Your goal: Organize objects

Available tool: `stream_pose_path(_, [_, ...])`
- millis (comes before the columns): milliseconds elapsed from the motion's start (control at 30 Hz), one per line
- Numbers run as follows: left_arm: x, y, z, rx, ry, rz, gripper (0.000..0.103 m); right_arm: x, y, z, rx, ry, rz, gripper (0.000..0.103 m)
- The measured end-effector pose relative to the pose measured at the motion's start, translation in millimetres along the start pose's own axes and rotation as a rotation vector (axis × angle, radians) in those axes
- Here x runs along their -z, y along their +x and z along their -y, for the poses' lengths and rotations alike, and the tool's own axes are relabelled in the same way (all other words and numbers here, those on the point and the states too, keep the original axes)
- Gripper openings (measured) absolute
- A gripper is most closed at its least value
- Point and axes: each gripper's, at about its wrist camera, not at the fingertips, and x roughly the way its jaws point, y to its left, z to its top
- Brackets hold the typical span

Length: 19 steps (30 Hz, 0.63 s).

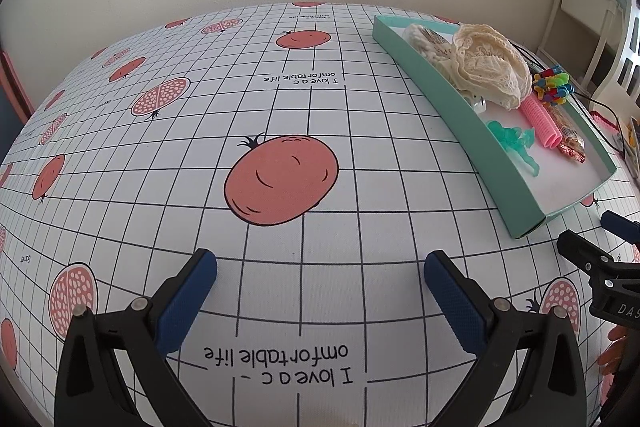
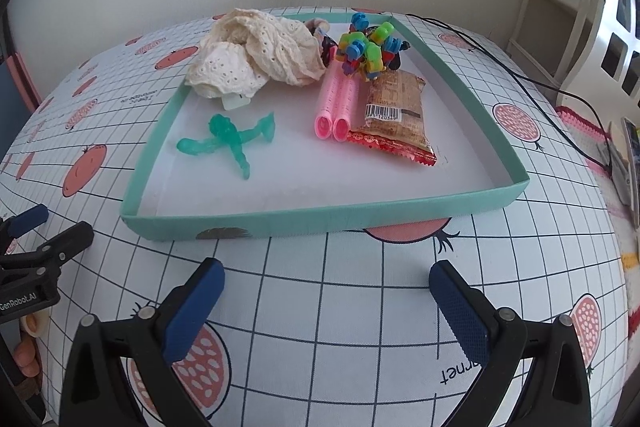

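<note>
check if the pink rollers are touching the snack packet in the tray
Touching. The right wrist view shows the pink rollers lying right against the snack packet's left edge, with no white tray floor between them.

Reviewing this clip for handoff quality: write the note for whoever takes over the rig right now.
Left gripper: open, holding nothing, over bare tablecloth.
Right gripper: open, holding nothing, just short of the teal tray.
In the tray: lace cloth, green figurine, pink rollers, snack packet, colourful block toy.
Done: all visible items are in the tray.
Left: nothing loose in view.
</note>
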Motion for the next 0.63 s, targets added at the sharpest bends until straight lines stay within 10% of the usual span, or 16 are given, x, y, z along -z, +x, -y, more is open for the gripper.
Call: stream_pose_path(633, [-0.3, 0.4, 0.6, 0.000, 0.001, 0.000, 0.103, 2.1, 0.9, 2.4, 0.000, 0.001, 0.010, 0.103])
